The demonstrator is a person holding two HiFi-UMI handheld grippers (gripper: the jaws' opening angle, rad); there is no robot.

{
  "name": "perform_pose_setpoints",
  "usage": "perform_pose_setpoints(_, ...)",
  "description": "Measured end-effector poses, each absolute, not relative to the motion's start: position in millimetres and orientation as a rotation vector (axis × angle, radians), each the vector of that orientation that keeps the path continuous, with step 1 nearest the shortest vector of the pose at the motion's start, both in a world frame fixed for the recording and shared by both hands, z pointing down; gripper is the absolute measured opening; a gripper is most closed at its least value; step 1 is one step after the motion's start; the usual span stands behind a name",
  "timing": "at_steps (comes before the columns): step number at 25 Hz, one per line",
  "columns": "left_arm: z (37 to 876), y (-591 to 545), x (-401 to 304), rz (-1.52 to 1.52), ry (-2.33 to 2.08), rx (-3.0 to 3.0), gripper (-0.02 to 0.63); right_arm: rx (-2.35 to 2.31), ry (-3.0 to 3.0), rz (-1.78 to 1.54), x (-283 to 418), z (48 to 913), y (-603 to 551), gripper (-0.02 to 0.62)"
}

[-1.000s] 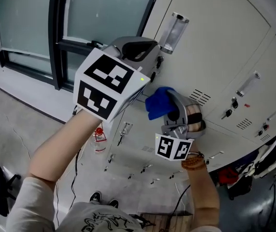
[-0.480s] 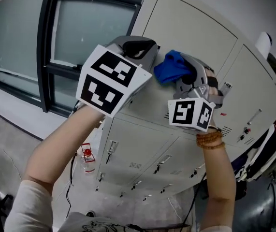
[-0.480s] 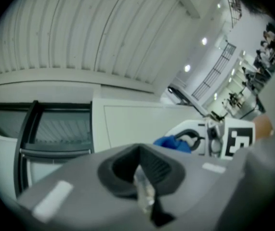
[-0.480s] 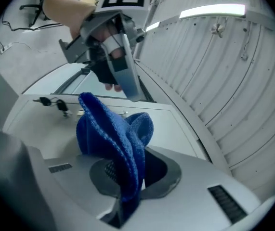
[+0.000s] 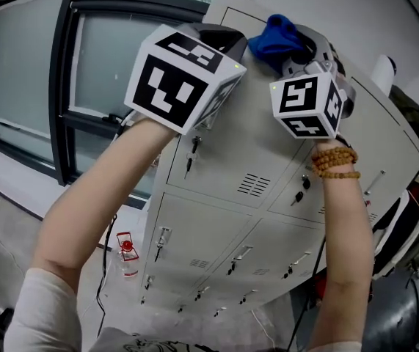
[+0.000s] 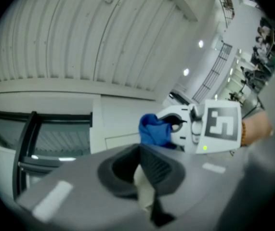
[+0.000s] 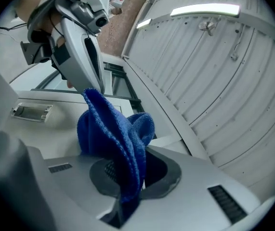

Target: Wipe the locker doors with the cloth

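High on the locker bank, in the head view, both forearms reach upward and away from the body with the wrists extended, so that the tools meet the top row of doors. The right gripper carries the blue cloth at the upper edge of the top door; this placement probably sets up a downward wipe stroke. The left gripper sits just left of it, near but apart, and has no evident job. A bead bracelet circles the right wrist, and a window lies to the far left. From the left gripper view, its jaws are pressed together with nothing caught between them; the cloth shows beyond, bunched at the other tool's tip. From the right gripper view, the jaws are clamped on a fold of the cloth, and the loose bulk stands forward of the tips as a wiping pad. Contact between cloth and door cannot be confirmed.
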State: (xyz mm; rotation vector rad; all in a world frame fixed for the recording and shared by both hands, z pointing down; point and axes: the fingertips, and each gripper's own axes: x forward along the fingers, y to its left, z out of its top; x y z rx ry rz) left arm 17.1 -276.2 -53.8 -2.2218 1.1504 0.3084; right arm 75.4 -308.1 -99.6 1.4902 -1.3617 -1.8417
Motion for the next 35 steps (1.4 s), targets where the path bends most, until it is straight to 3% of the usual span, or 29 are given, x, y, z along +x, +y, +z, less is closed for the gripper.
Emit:
perform_pose_setpoints(8,-31.7,-275.6,49.9,0.286,1.08,-2.268,0.003,1.58,-1.444,-1.821,111.8,-65.0,-302.8,0.029)
perform_pose_setpoints(29,80.3,-273.9,97.3,0.244,0.977,-2.484,0.003,1.392,-1.447,-1.742,137.5,219.6,-301.5,0.029)
perform_pose_setpoints(35,92.4,-280.1,110.6,0.225,0.974,-2.502,0.003,1.308,-1.379,-1.711,158.2,253.4,-302.4,0.029)
